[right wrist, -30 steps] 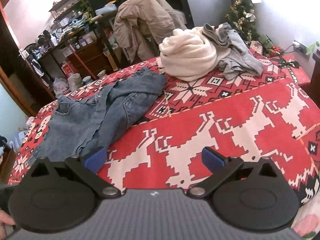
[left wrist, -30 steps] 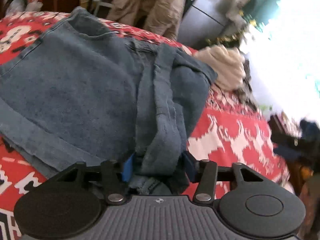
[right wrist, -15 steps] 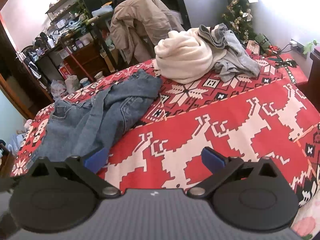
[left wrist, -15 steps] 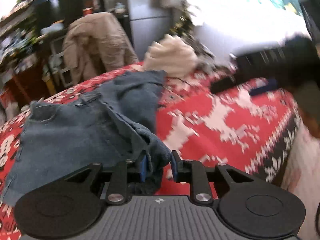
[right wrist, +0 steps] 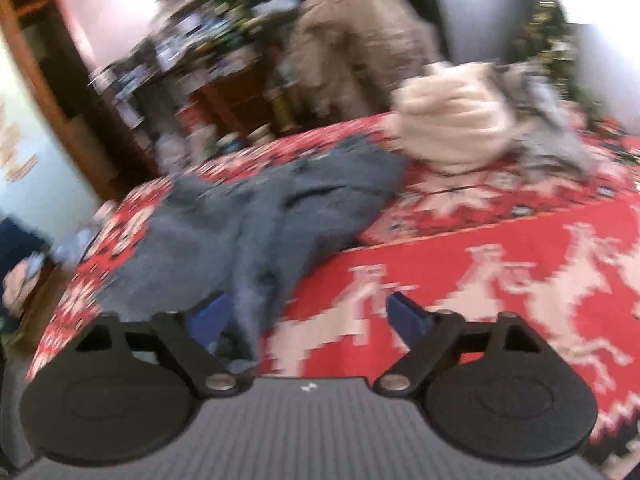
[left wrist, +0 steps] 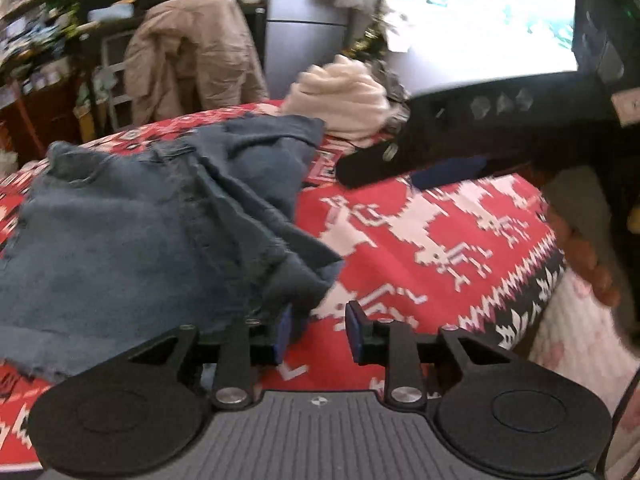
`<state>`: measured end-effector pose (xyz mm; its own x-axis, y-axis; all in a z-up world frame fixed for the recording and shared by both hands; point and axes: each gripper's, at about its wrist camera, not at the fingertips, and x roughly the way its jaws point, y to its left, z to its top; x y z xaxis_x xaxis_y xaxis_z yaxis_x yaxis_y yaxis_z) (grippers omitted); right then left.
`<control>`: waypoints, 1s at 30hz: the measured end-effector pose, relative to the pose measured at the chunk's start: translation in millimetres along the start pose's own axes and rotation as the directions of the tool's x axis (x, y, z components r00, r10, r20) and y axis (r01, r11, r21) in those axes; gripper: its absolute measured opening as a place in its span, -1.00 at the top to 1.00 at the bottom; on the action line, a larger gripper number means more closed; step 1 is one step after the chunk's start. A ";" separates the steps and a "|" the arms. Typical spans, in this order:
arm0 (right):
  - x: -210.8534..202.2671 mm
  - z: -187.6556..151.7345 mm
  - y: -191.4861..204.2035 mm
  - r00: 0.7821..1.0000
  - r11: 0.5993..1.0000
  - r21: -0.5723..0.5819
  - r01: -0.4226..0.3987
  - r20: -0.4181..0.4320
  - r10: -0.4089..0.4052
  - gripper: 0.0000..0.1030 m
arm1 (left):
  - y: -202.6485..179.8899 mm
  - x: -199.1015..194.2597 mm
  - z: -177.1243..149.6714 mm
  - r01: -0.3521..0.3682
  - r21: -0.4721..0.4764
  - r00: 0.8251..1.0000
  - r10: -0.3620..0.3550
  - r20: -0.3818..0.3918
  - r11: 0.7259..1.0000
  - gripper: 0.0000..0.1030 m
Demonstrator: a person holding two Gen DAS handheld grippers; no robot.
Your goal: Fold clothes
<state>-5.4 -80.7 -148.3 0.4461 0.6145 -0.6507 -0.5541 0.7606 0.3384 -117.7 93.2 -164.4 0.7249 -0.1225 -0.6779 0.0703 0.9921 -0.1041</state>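
One pair of jeans (left wrist: 132,224) lies crumpled on the red blanket (left wrist: 432,240), its near hem just left of both grippers, the left gripper (left wrist: 316,330) opening off it, the right gripper (right wrist: 308,316) closing around it unpinched, long axis running away toward two heaped garments (right wrist: 460,136).

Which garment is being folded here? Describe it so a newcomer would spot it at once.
Start at the red patterned bedspread. On its left half lie the blue jeans, spread and creased. They are the only denim: the cream sweater and grey garment are heaped farther back.
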 end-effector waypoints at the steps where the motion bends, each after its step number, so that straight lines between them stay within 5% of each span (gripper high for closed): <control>1: 7.2 1.9 8.8 1.000 1.000 -0.021 -0.024 -0.018 0.023 -0.51 | 4.0 -3.3 -0.5 -0.008 -0.017 1.000 0.008 0.006 1.000 0.42; 5: 32.7 9.8 49.4 0.994 0.989 -0.111 -0.096 -0.055 0.090 -0.31 | 21.0 -10.8 -0.9 -0.037 -0.076 0.999 0.039 0.017 0.996 0.39; 9: 65.4 14.9 79.3 0.997 0.979 -0.199 -0.044 -0.078 0.029 -0.27 | 34.5 -17.3 -4.1 -0.070 -0.125 0.997 0.073 0.025 0.990 0.31; 11: 83.3 16.1 83.9 0.995 0.977 -0.215 -0.002 -0.099 -0.020 0.21 | 41.6 -20.1 -5.1 -0.082 -0.151 0.996 0.088 0.029 0.985 0.26; 12: 89.5 16.3 81.7 0.993 0.976 -0.215 0.022 -0.108 -0.047 0.66 | 45.1 -21.0 -5.4 -0.084 -0.162 0.995 0.090 0.030 0.983 0.26; 13: 91.4 16.1 75.5 0.992 0.979 -0.198 0.042 -0.108 -0.064 0.82 | 48.4 -21.8 -5.7 -0.086 -0.173 0.995 0.093 0.031 0.981 0.26; 24: 28.1 -43.4 -8.7 0.973 0.969 0.112 0.222 -0.092 -0.213 1.00 | 69.6 -14.8 -10.5 -0.068 -0.261 0.997 0.073 0.010 0.963 0.26; 30: 13.5 -35.8 -26.6 0.986 0.973 0.157 0.167 -0.032 -0.164 0.79 | 73.7 -17.3 -10.8 -0.067 -0.285 0.997 0.074 0.014 0.956 0.26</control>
<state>-9.8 -100.0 -190.4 0.5081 0.4742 -0.7190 -0.3545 0.8759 0.3272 -132.5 168.2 -168.2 0.7377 -0.0481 -0.6734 -0.1767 0.9489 -0.2614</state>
